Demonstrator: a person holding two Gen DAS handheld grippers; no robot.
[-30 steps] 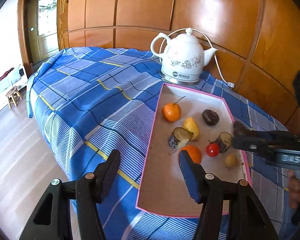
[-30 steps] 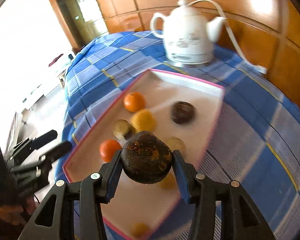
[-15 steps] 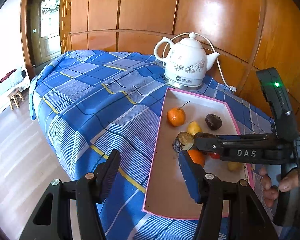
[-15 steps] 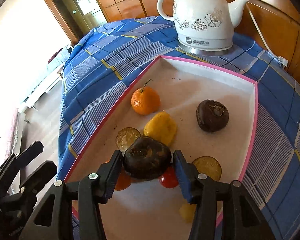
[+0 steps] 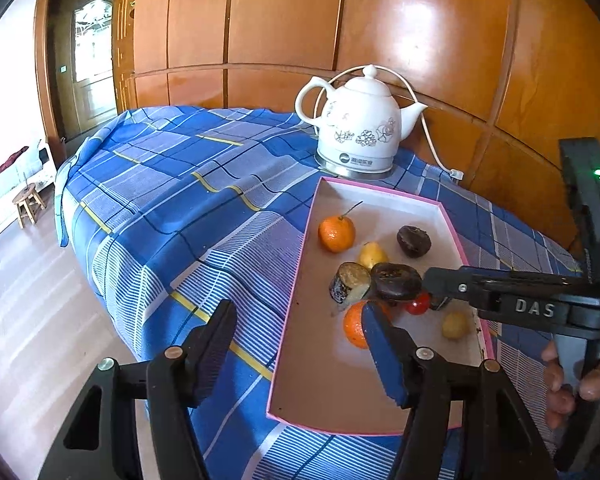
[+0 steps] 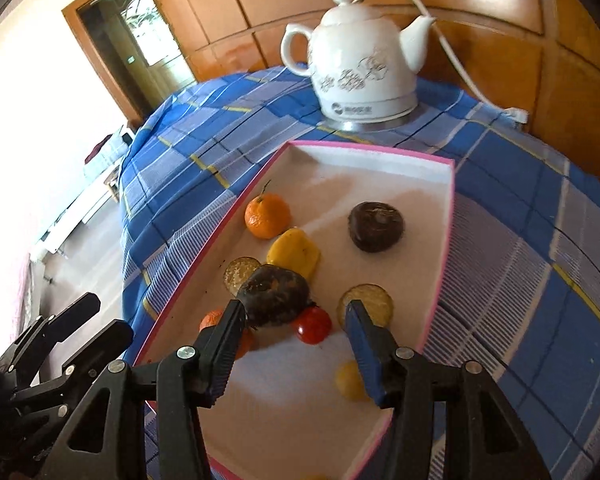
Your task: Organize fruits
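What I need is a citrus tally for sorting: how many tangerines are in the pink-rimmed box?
2. The stemmed tangerine lies near the box's left wall; the second tangerine lies nearer the camera, partly behind the left tool's finger. More seem unlikely.

Wall panels: glossy varnished wood. Kettle: smooth glazed ceramic on metal base. Tablecloth: matt checked cloth. Tray: matt card, pink rim. Dark fruit: rough, dull skin.

A tray of fruit lies on the tablecloth, a kettle behind it.
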